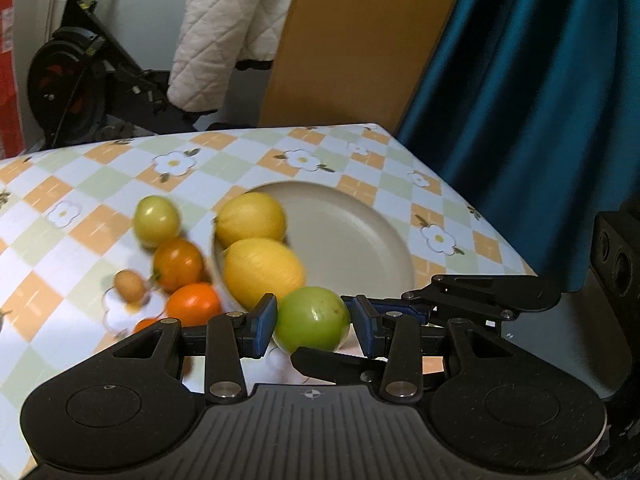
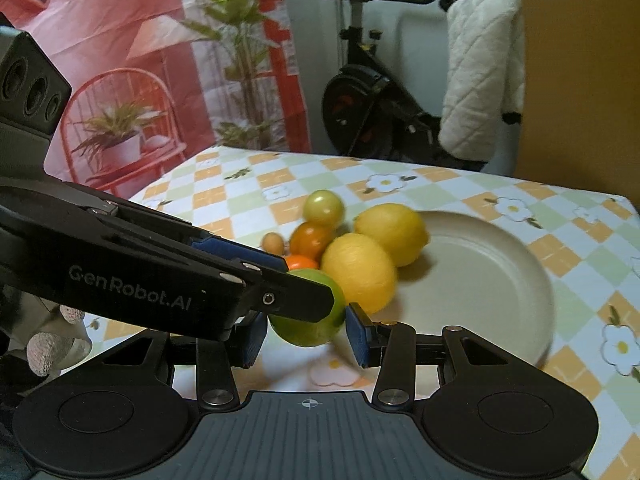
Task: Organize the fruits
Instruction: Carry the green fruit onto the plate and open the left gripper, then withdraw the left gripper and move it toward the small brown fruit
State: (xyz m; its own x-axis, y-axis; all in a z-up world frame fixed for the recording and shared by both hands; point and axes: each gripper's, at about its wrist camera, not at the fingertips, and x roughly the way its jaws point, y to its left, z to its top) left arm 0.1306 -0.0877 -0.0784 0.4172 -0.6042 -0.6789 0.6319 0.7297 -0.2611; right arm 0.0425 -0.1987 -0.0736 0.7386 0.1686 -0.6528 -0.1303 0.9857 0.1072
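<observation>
A green round fruit (image 1: 312, 316) sits between the blue pads of my left gripper (image 1: 314, 324), which is shut on it, just in front of the beige plate (image 1: 352, 240). My right gripper (image 2: 306, 336) also presses its pads on the same green fruit (image 2: 308, 332), and its black fingers (image 1: 480, 296) reach in from the right. The left gripper's fingers (image 2: 200, 280) cross over the fruit from the left. Two lemons (image 1: 250, 220) (image 1: 262, 272) lie on the plate's left side.
Left of the plate on the checked tablecloth (image 1: 100, 188) lie a yellow-green fruit (image 1: 156, 220), two orange fruits (image 1: 178, 264) (image 1: 194, 304) and a small tan one (image 1: 130, 284). An exercise bike (image 1: 80, 80), a white quilted jacket (image 1: 224, 32) and a teal curtain (image 1: 520, 100) stand beyond the table.
</observation>
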